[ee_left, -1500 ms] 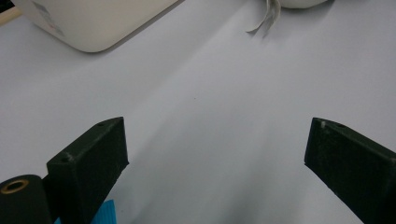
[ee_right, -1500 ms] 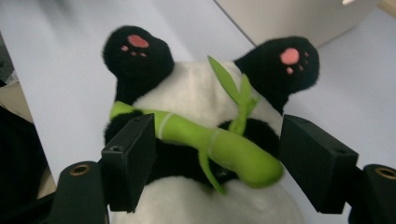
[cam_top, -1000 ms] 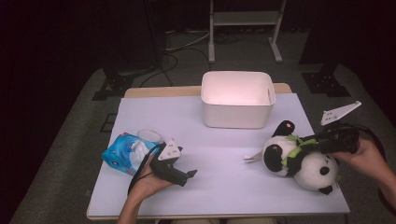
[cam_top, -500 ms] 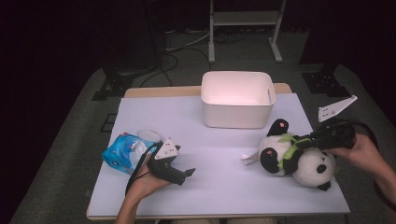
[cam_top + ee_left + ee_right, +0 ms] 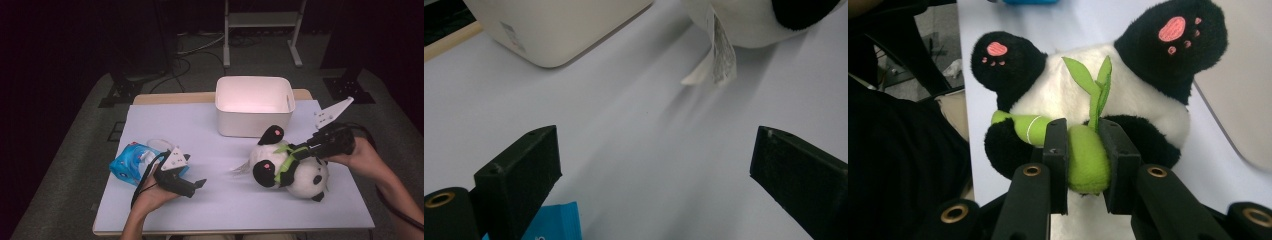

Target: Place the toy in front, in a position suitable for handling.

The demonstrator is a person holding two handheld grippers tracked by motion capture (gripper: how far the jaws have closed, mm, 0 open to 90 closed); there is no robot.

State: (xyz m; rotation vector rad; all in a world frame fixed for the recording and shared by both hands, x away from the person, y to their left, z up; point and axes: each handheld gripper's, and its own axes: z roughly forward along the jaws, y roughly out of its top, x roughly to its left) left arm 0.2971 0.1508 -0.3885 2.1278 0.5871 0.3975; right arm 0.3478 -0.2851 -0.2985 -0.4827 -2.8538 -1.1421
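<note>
Right gripper [image 5: 1087, 167] pinching the toy panda's [image 5: 287, 167] green bamboo [image 5: 1088, 160]

The panda lies on the white table [image 5: 225, 200] just in front of the white bin [image 5: 254, 107]; the right jaws have just been closing on the bamboo; the left gripper [image 5: 659, 165] rests with jaws spread beside the blue pack [image 5: 131, 162].

bin [image 5: 254, 106]: table [image 5: 225, 210] rear centre | panda [image 5: 290, 165]: right, before bin | tissue pack [image 5: 131, 164]: left

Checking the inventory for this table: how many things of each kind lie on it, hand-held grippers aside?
Black-and-white plush panda holding green bamboo: 1
White rectangular plastic bin: 1
Blue plastic tissue pack: 1
Total: 3
</note>
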